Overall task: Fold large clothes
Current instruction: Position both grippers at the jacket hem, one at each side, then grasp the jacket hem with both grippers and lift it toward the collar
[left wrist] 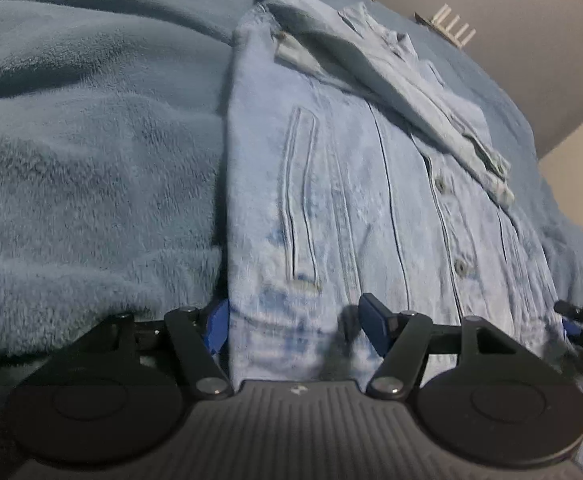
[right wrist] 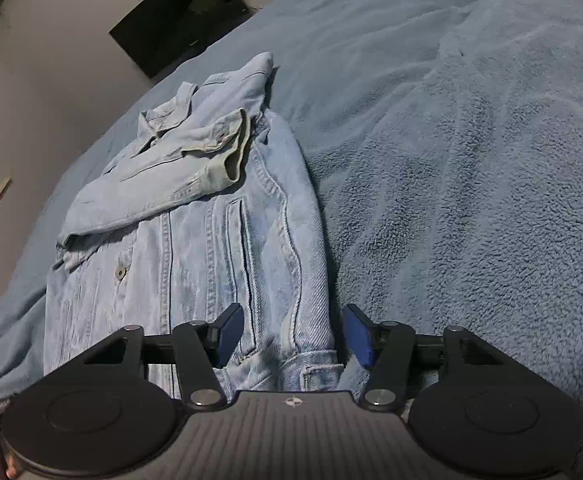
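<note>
Denim jacket (left wrist: 371, 184) lies sleeves-folded on the blanket (left wrist: 91, 160); both spread grippers, left (left wrist: 297, 328) and right (right wrist: 291, 334), straddle its hem, bottom fold pending.

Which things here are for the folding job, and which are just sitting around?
For the job:
- jacket, sleeves folded in
- left gripper, open at one hem corner
- right gripper, open at the other corner

Just around:
- blanket under the jacket
- dark screen on the wall
</note>
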### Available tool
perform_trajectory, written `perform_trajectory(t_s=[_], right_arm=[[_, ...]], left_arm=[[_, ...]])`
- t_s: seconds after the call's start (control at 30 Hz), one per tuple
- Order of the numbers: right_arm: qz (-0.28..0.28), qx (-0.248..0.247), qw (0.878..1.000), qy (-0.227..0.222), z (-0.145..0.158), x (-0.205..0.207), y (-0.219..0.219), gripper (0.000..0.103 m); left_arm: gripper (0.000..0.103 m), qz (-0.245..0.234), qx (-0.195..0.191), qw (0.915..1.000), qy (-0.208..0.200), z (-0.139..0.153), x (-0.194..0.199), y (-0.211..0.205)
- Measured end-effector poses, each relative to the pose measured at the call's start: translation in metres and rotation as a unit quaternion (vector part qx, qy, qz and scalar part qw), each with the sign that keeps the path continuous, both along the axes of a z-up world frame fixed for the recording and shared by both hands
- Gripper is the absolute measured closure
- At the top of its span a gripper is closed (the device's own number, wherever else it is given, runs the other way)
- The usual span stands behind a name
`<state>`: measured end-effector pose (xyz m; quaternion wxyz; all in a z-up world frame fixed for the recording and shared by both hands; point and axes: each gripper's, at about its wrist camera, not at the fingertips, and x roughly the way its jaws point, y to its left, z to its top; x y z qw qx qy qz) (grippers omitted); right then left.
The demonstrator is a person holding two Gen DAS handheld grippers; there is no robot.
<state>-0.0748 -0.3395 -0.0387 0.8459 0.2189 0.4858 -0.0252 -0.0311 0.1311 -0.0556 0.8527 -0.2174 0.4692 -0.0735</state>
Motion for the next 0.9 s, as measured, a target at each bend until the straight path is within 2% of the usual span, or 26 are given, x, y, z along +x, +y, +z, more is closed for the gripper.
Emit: perform_trajectory(t_s=[0.07, 0.13, 0.3, 0.43, 0.53, 0.6, 0.7, 0.83, 0.87, 0.9], right_arm=[[0.017, 0.007, 1.000, 0.006, 0.000, -0.001, 0.002, 0.046], [0.029, 0.006, 1.000, 0.010, 0.001, -0.001, 0.005, 0.046], [0.021, 0.025, 0.999, 0.012, -0.004, 0.006, 0.004, 0.046], [0.024, 0.032, 0.999, 0.017, -0.016, 0.019, 0.008, 0.044], [0.035, 0.015, 0.998, 0.043, -0.026, 0.030, 0.017, 0.044], [0.043, 0.003, 0.998, 0.054, -0.028, 0.031, 0.021, 0.044], [0.048, 0.009, 0.997, 0.061, -0.031, 0.032, 0.019, 0.042], [0.042, 0.013, 0.996, 0.073, -0.042, 0.042, 0.019, 0.035], [0.048, 0.006, 0.996, 0.072, -0.043, 0.043, 0.024, 0.033], [0.058, -0.007, 0.996, 0.070, -0.044, 0.043, 0.030, 0.030]], left_arm=[[0.039, -0.008, -0.006, 0.9999, 0.014, -0.001, -0.002, -0.001], [0.040, -0.007, -0.017, 0.9998, 0.008, -0.001, -0.003, 0.002], [0.040, -0.010, -0.103, 0.9930, -0.057, 0.001, -0.001, 0.010], [0.040, -0.022, -0.121, 0.9900, -0.070, -0.003, 0.007, 0.004], [0.040, -0.033, -0.097, 0.9938, -0.042, -0.006, 0.013, -0.004], [0.040, -0.021, -0.089, 0.9956, -0.021, -0.012, 0.016, -0.002], [0.040, -0.002, -0.099, 0.9948, -0.022, -0.016, 0.017, 0.005], [0.041, -0.009, -0.079, 0.9966, -0.023, -0.019, 0.018, 0.002], [0.048, -0.015, -0.069, 0.9972, -0.023, -0.019, 0.018, -0.001], [0.065, -0.016, -0.055, 0.9981, -0.023, -0.017, 0.017, -0.004]])
